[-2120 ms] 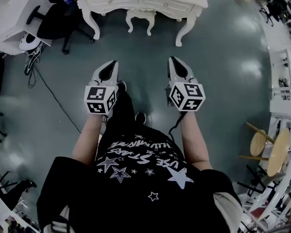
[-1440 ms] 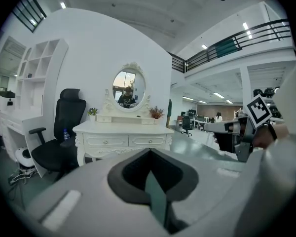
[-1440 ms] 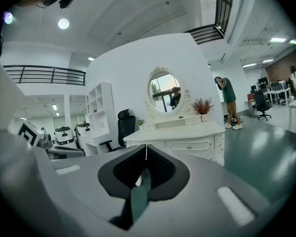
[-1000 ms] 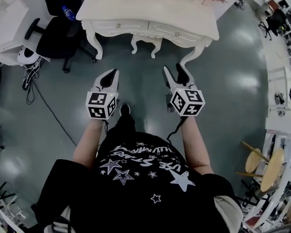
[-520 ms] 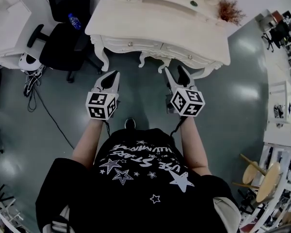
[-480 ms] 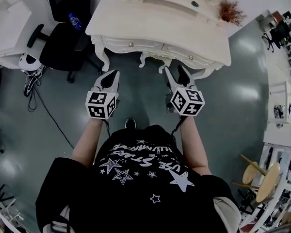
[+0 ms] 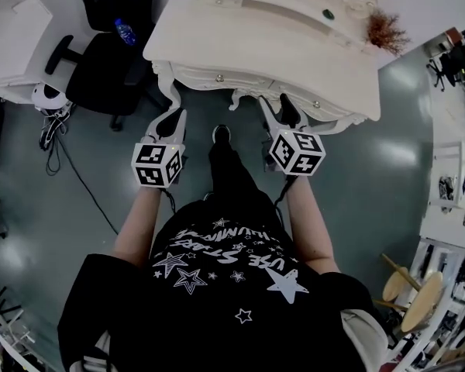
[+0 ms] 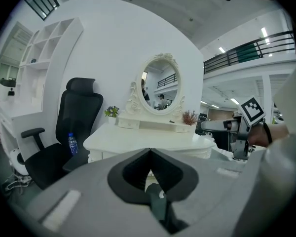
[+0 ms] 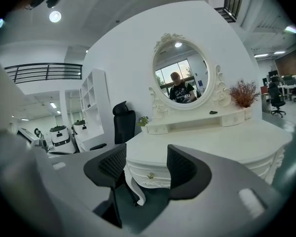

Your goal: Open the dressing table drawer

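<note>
Dressing table [image 7: 271, 41] stood at 12 o'clock in the head view, white, with two drawers along its near edge. The right drawer [image 7: 314, 103] sat flush with the carved front, and its small knob [image 7: 316, 105] was untouched. The right gripper [image 7: 275, 103] hovered just short of that edge at 1 o'clock from the person's body, claw spread. In the right gripper view the same gripper [image 9: 146, 164] framed the knob [image 9: 150, 176] and a curved table leg [image 9: 133, 189] between its open jaws, touching neither. The left gripper [image 7: 177, 115] was held at 11 o'clock, near the table's left leg. In its own view the left gripper [image 8: 150, 150] had its claw pressed together on nothing. An oval mirror [image 9: 180, 73] rose at the table's back, with a dried plant [image 7: 385, 29] at 2 o'clock. A black office chair [image 7: 101, 60] stood at 10 o'clock, a water bottle [image 7: 125, 31] lying on its seat.
</note>
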Tool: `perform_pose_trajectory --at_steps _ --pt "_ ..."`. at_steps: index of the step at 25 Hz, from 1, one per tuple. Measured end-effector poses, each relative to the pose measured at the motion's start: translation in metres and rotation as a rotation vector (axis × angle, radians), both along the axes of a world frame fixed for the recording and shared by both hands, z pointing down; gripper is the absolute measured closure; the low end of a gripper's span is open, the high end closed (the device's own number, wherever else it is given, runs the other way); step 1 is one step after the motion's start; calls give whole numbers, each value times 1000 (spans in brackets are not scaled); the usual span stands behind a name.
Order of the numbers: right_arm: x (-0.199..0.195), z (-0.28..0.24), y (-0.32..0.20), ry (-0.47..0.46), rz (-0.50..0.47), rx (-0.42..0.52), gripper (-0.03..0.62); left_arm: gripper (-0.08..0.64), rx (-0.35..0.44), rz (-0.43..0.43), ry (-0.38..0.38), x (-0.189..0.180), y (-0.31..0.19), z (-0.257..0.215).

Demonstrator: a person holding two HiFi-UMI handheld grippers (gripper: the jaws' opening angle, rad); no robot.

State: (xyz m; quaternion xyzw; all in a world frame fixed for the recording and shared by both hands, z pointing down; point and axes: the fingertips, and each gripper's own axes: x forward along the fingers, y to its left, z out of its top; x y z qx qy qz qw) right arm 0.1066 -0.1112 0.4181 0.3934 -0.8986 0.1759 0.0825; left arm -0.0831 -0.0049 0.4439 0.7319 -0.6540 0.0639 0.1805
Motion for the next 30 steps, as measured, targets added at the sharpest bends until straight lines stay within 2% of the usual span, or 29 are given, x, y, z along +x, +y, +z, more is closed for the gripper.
perform_pose_trajectory --at_steps 5,11,20,30 --pt "-42 5 -49 -10 -51 0 322 560 -7 -49 -28 -38 -29 2" --pt "-103 16 -128 -24 -100 -22 325 560 -26 -112 -34 -87 -86 5" --pt "-179 33 -225 -23 -154 -78 337 560 -70 -151 -25 -135 -168 11" --pt "-247 67 -300 42 -191 -147 351 560 -105 -181 -12 -184 -238 19"
